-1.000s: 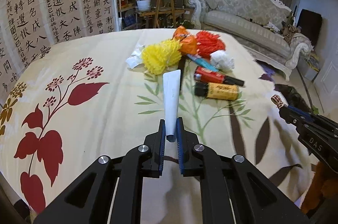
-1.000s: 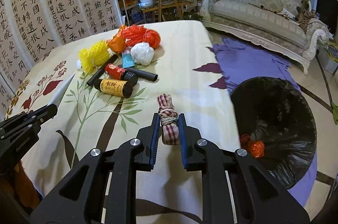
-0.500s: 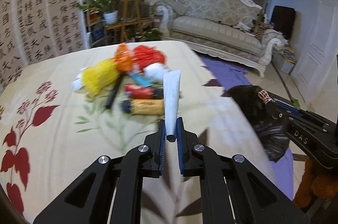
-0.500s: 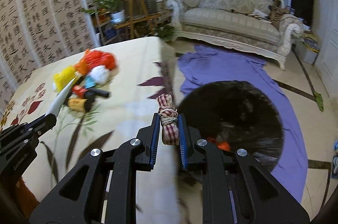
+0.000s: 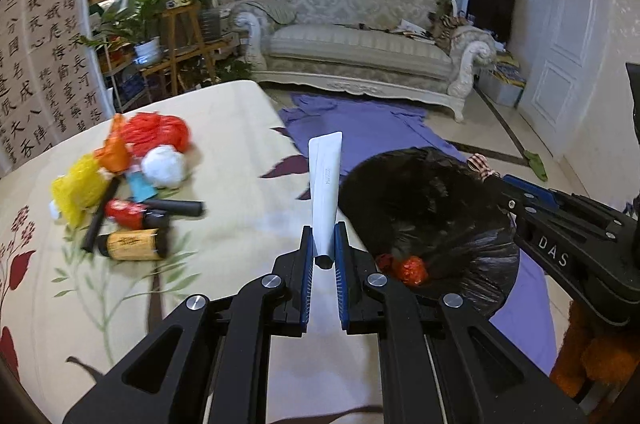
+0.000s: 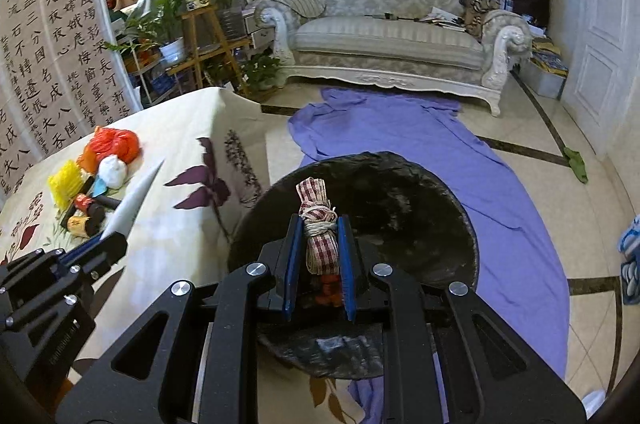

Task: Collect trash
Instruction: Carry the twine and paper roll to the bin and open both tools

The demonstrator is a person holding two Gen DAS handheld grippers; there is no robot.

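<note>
My left gripper (image 5: 323, 256) is shut on a white tube (image 5: 326, 183) that points up and away, near the table's right edge beside the black-lined trash bin (image 5: 424, 199). My right gripper (image 6: 319, 244) is shut on a red-checked cloth bundle tied with string (image 6: 318, 228) and holds it over the bin's mouth (image 6: 400, 191). A red item (image 5: 410, 270) lies inside the bin. More trash sits on the table: red (image 5: 156, 131), yellow (image 5: 76, 187) and white (image 5: 164, 165) bags and small bottles (image 5: 132, 244).
The table (image 5: 224, 224) has a floral cloth. A purple sheet (image 6: 440, 151) lies on the floor under the bin. A sofa (image 6: 388, 39), plant stands (image 6: 200, 35) and a calligraphy screen (image 6: 40, 63) stand behind.
Both grippers swung right from over the table toward the bin. The right one now holds the bundle over the bin's mouth; the left has reached the table's right edge.
</note>
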